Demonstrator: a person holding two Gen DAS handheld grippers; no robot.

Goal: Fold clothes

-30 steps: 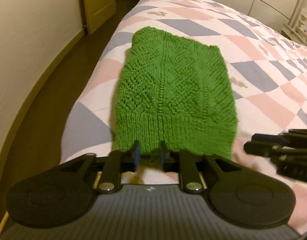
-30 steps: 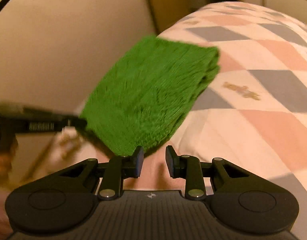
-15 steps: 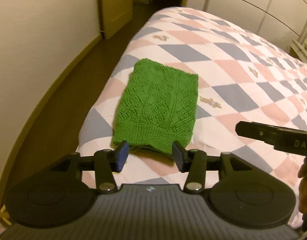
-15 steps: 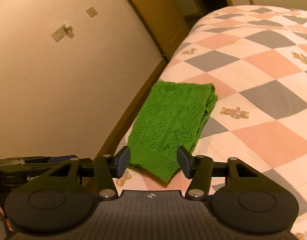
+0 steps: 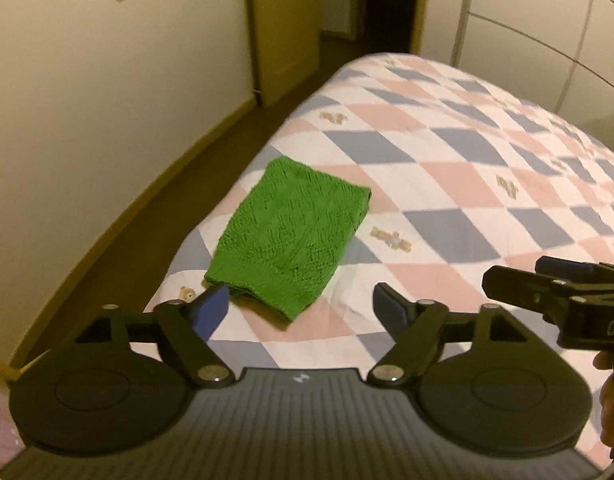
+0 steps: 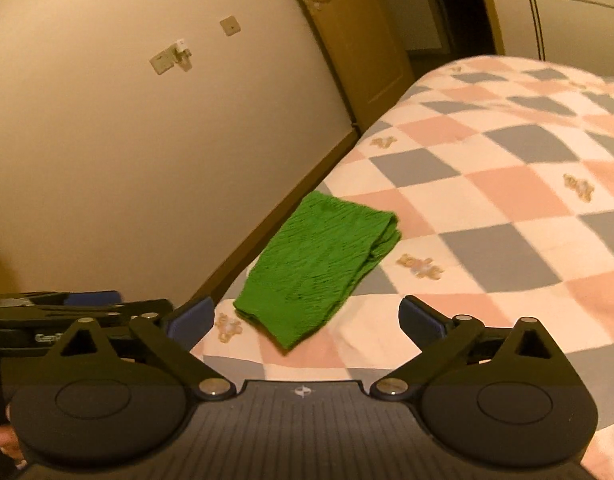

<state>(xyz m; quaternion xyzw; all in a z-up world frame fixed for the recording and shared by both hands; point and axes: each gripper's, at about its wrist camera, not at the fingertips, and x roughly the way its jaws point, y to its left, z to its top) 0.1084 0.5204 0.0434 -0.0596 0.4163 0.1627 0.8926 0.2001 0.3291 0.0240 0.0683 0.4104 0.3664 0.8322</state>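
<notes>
A green knitted garment (image 5: 291, 236) lies folded into a flat rectangle near the left edge of the bed; the right wrist view shows the same garment (image 6: 323, 272). My left gripper (image 5: 303, 306) hangs above and short of its near hem, jaws wide apart, nothing between them. My right gripper (image 6: 305, 320) is likewise open and empty, held back from the garment. The right gripper (image 5: 547, 296) juts in at the right of the left wrist view, and the left gripper (image 6: 79, 308) shows at the left of the right wrist view.
The bed carries a quilt (image 5: 467, 184) of pink, grey and white diamonds. A beige wall (image 5: 107, 120) and a strip of brown floor (image 5: 155, 216) run along the bed's left side. A wooden door (image 6: 359, 36) stands at the far end.
Both grippers have opened wide and pulled back and up from the garment's near hem. The garment now lies flat and looks smaller in both views.
</notes>
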